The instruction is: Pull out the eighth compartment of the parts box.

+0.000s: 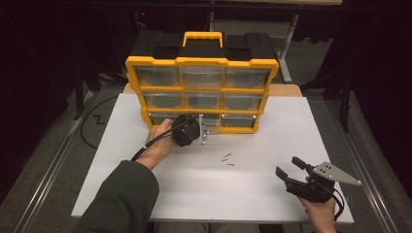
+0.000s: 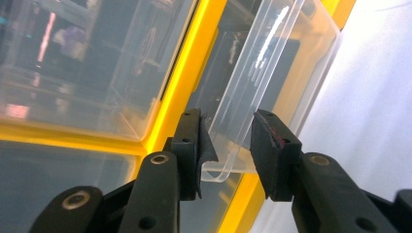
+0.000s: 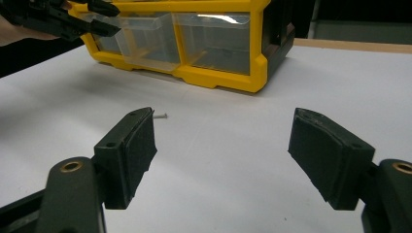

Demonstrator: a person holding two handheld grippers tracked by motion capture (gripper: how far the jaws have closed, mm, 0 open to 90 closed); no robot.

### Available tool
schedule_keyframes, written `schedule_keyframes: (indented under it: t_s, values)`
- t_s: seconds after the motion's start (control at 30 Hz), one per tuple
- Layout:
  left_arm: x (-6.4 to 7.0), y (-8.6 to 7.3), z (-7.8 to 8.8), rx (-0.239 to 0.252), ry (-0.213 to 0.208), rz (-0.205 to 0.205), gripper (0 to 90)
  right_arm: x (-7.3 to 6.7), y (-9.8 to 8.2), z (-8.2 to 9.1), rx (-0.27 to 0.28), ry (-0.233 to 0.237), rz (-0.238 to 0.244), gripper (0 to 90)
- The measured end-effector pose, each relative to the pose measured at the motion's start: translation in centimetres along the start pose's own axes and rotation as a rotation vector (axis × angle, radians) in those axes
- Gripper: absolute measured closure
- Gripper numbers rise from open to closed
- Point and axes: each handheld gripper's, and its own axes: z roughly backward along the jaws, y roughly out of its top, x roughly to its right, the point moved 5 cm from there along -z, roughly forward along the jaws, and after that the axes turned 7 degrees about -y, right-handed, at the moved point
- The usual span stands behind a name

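A yellow and black drawer organizer (image 1: pixel 201 61) stands at the far side of the white board (image 1: pixel 243 194). Its bottom middle clear drawer (image 3: pixel 145 43) is pulled partly out. My left gripper (image 1: pixel 197 122) reaches that drawer from the left. In the left gripper view the drawer's clear front lip (image 2: pixel 233 145) lies between the jaws of the left gripper (image 2: pixel 228 141), and the right pad stands a little off it. My right gripper (image 1: pixel 289 166) hovers open and empty near the board's front right corner. Two small screws (image 1: pixel 227 156) lie loose on the board between the hands.
The organizer's other clear drawers (image 1: pixel 201 76) are pushed in. A wooden tabletop (image 1: pixel 284 90) shows behind the board. One screw (image 3: pixel 161 115) lies just past the right gripper's left fingertip. Dark floor and cables surround the table.
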Motion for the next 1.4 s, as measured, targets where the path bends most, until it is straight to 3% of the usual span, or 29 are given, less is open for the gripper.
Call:
schedule_keyframes:
  t_s: [0.13,0.23,0.47,0.7,0.73,1.07,1.2,1.23,1.4]
  values:
    - [-0.3,-0.1,-0.1,0.009,-0.035,0.027,62.9,0.0,0.0,0.0,-0.004,0.002,0.002,26.8]
    - [-0.6,-0.1,-0.5,0.028,-0.071,0.078,61.8,0.0,0.0,0.0,-0.002,0.0,0.002,26.8]
    - [-0.9,-0.2,-1.2,0.047,-0.113,0.139,59.6,0.0,0.0,0.0,0.0,0.001,-0.001,26.8]
    - [-0.9,-0.3,-1.4,0.052,-0.137,0.155,59.4,0.0,0.0,0.0,0.0,0.001,0.001,26.8]
    - [-0.9,-0.2,-1.4,0.073,-0.147,0.178,59.4,0.0,0.0,0.0,0.0,0.001,0.0,26.8]
    - [-0.6,-0.3,-0.6,0.053,-0.177,0.15,60.7,0.0,0.0,0.0,-0.001,0.0,0.003,26.9]
    - [-0.2,-0.4,-0.3,0.08,-0.186,0.165,60.6,0.0,0.0,0.0,-0.001,0.0,0.001,26.9]
    - [-0.2,-0.5,0.0,0.064,-0.191,0.144,60.6,0.0,0.0,0.0,-0.001,0.0,0.001,26.9]
    - [0.1,-0.7,0.4,0.089,-0.213,0.17,60.1,0.0,-0.1,0.0,-0.006,0.0,0.005,26.9]
